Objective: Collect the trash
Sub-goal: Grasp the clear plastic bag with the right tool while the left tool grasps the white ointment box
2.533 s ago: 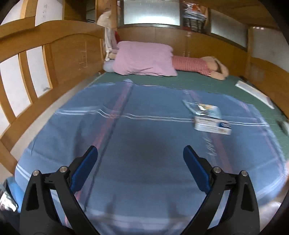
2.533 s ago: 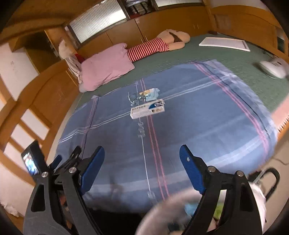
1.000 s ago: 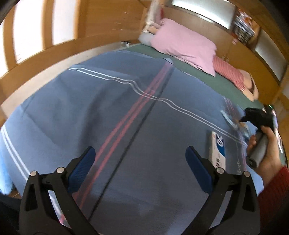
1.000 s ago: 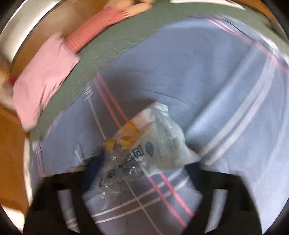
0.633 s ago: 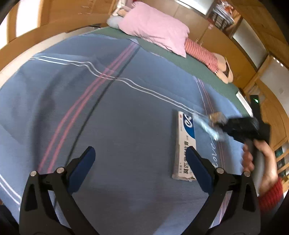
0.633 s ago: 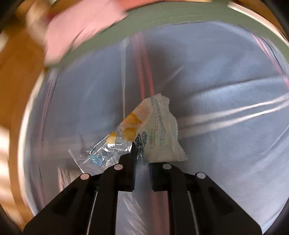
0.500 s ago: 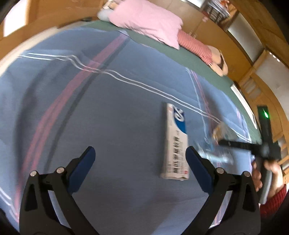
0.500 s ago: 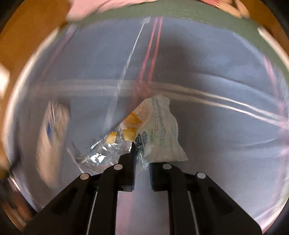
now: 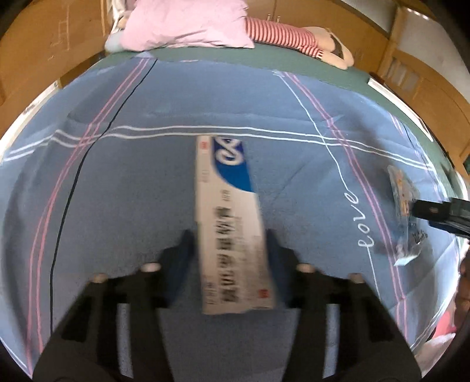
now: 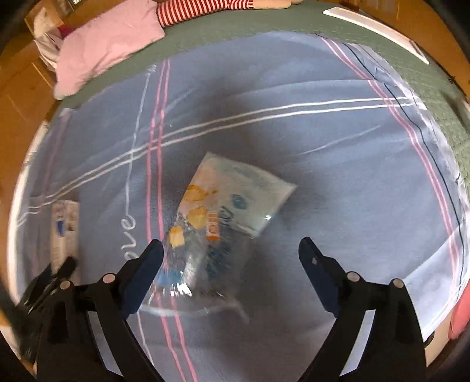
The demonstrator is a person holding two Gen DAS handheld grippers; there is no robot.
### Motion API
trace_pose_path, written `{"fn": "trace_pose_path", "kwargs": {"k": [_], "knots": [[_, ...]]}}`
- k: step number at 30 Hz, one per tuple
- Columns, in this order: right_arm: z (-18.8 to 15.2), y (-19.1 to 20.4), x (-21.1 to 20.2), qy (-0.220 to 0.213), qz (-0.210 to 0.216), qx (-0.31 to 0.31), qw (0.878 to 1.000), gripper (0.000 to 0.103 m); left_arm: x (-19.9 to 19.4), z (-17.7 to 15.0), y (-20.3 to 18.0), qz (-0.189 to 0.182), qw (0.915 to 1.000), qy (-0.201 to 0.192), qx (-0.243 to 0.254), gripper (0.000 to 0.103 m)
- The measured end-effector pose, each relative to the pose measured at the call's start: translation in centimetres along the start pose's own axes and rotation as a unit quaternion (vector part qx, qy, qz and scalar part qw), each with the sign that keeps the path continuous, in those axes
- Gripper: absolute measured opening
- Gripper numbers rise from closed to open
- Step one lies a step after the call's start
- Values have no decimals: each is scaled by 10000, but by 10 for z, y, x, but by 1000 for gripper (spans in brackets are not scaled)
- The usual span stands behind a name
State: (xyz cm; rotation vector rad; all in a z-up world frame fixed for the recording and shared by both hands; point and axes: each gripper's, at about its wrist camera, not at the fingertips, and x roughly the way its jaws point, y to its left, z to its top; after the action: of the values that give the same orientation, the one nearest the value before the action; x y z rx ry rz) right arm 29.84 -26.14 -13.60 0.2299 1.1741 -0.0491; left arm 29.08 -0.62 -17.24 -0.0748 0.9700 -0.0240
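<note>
A long white and blue carton lies on the blue striped blanket, and my left gripper is shut on its near half, one finger on each side. The carton also shows at the left of the right wrist view. A crumpled clear plastic wrapper with orange and blue print lies on the blanket between and just beyond my right gripper's open fingers. The wrapper also shows at the right edge of the left wrist view.
A pink pillow and a doll in a red striped top lie at the head of the green bed. A white flat object lies far right. Wooden bed rails and cabinets surround the bed.
My left gripper moved to the carton and closed on it. My right gripper, which was shut on the wrapper, has opened and the wrapper now lies on the blanket.
</note>
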Motion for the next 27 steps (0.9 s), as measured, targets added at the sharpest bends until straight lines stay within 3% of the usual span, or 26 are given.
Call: {"fn": "trace_pose_path", "kwargs": {"k": [4,7,9,12,21,27], "knots": [[-2,31,28,16,-433,-49,9990,91,0,3,9,11,10000,-54,-35,41],[-14,51,26,-302,-695,-488,9959,67,-3,4,15,120,9997,-126,-163,41],[-20,60,19,-360,-606,-749,9947,41,-11,3,19,261,9991,-266,-176,41],[-30,65,6,-355,-510,-933,9937,26,-27,1,17,388,9977,-530,-155,41],[-74,48,-74,-707,426,-780,9935,25,-105,-24,4,655,9853,-1548,292,41],[-112,29,-136,-1122,752,-752,9880,25,-169,-56,-7,474,9812,-1850,280,41]]}}
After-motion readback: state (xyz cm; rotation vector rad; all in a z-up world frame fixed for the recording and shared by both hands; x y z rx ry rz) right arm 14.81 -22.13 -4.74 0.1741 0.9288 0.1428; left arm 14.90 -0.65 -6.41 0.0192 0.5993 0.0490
